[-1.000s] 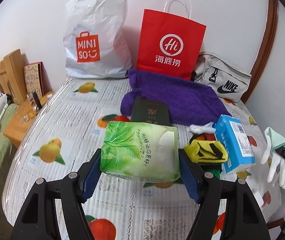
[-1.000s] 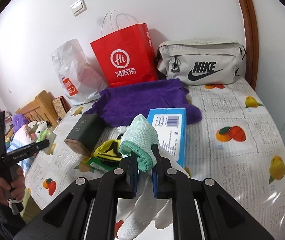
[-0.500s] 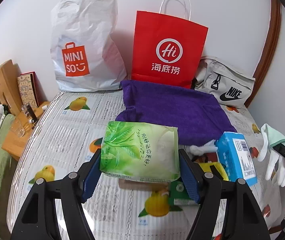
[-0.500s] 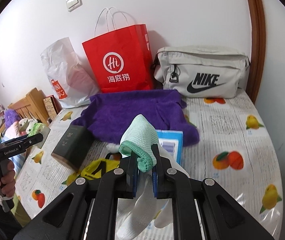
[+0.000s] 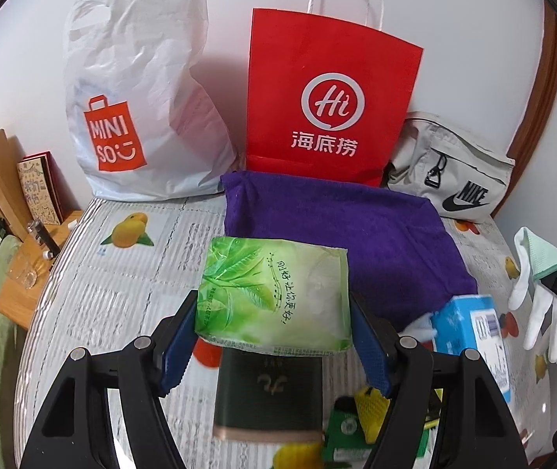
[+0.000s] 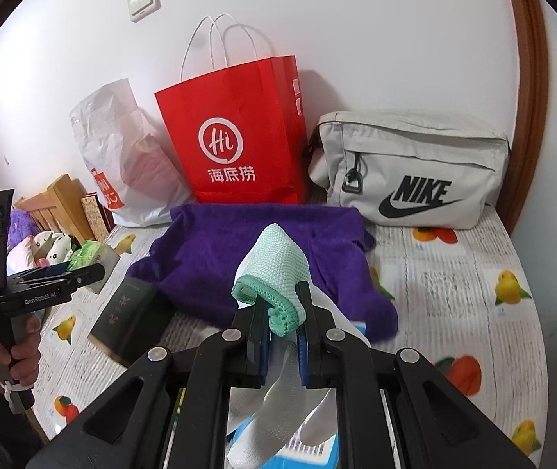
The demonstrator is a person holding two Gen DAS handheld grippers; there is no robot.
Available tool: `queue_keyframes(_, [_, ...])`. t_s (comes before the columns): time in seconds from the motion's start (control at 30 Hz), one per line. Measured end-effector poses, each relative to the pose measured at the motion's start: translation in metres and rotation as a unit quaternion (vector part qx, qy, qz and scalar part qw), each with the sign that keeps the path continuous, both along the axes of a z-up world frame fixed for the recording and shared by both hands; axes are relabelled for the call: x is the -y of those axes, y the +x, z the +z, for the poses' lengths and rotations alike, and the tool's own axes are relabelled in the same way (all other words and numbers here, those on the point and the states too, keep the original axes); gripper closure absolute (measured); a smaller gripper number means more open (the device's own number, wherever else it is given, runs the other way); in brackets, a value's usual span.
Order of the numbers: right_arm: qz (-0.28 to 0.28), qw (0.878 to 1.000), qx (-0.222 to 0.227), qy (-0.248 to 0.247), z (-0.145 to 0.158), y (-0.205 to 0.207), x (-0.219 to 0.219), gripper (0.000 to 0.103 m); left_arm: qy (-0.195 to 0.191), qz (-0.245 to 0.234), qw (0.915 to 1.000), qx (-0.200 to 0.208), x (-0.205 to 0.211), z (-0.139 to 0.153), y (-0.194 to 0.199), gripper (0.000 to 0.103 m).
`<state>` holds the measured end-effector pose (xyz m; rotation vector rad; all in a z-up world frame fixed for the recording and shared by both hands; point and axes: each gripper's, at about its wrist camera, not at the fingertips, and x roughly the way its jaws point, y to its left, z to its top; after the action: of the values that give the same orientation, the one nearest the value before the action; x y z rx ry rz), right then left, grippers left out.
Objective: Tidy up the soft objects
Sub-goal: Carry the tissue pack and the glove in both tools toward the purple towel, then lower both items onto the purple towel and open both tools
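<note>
resting between hand-held gripper pads: tissue pack

Bright, even indoor light — soft shadows fall on the white wall behind the bags. Both views are sharp, with strong fisheye bending and black vignetted corners.

**Free room and obstacles on the tabletop**

Back wall blocked: white plastic bag, red paper bag, grey pouch side by side. Purple towel lies before them, centre. Dark box and blue carton crowd the near middle. Open tabletop at left and far right.
</note>
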<state>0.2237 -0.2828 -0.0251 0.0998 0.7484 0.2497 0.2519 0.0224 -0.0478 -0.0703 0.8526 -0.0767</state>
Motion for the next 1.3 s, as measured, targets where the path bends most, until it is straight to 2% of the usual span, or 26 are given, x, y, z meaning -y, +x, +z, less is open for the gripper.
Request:
queue_keyframes(0.6, [0.025, 0.999, -0.031, -0.021, -0.039, 0.100, -0.008, 0.091, 0.002, 0.000, 0.9991, -0.042, 0.006, -0.032, 0.088, 0.032])
queue_keyframes(0.8, [0.036, 0.998, -0.049, -0.035, -0.061, 0.130, -0.012, 0.091, -0.014, -0.002, 0.9980, -0.062, 0.008, -0.048, 0.120, 0.032])
queue_keyframes(1.03, [0.050, 0.995, -0.071, -0.045, -0.083, 0.158, -0.011, 0.091, -0.009, -0.008, 0.9962, -0.086, 0.019, -0.066, 0.151, 0.032])
queue_keyframes(1.3, [0.057, 0.993, -0.092, -0.054, -0.099, 0.178, -0.012, 0.089, 0.003, -0.007, 0.9950, -0.100, 0.027, -0.074, 0.172, 0.032])
